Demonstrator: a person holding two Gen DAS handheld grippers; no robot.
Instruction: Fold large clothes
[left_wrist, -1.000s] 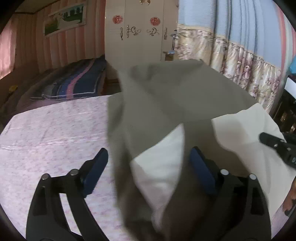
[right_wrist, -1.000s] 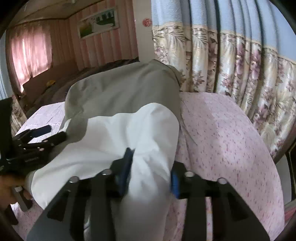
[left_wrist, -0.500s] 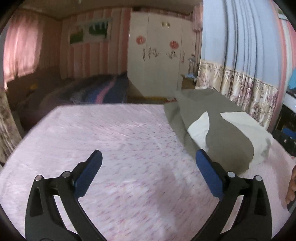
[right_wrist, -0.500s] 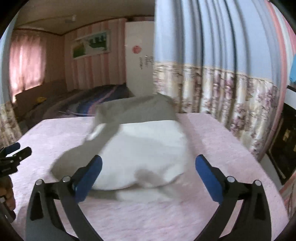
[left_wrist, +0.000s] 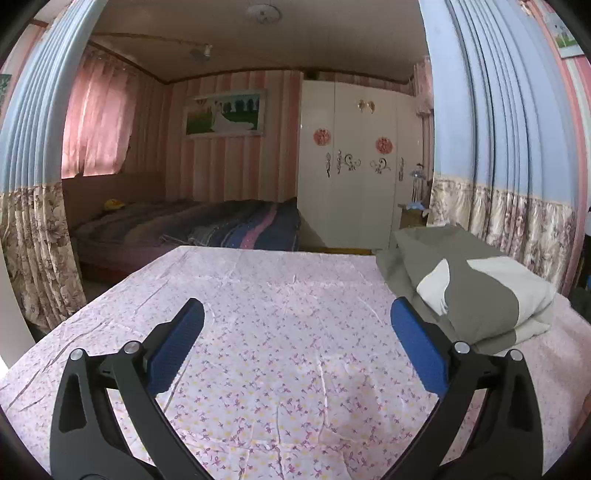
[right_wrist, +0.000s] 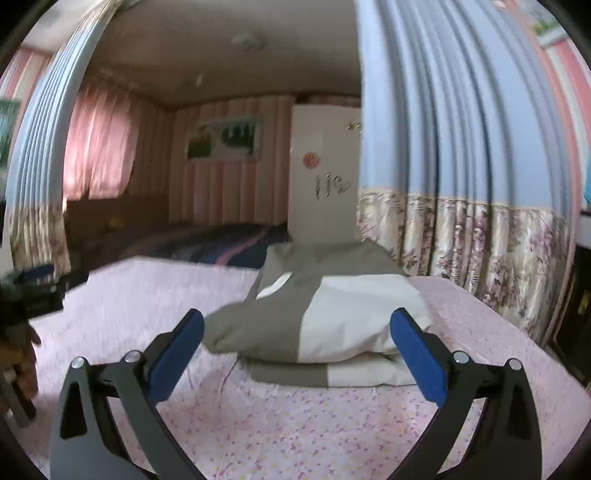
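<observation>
Fold looks pretty much done

The grey-and-white garment (right_wrist: 317, 317) sits folded on the pink floral sheet (left_wrist: 277, 350), beside the flowered curtain (right_wrist: 480, 258); left gripper (left_wrist: 295, 347) and right gripper (right_wrist: 295, 347) both spread wide, holding nothing.

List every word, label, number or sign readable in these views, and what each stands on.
No readable text anywhere.
Wardrobe: two round red emblems and dark scroll decals, ornamental; no characters can be made out.
Framed picture: an outdoor scene, no lettering visible.
Folded garment: grey and white panels, no label showing.
</observation>
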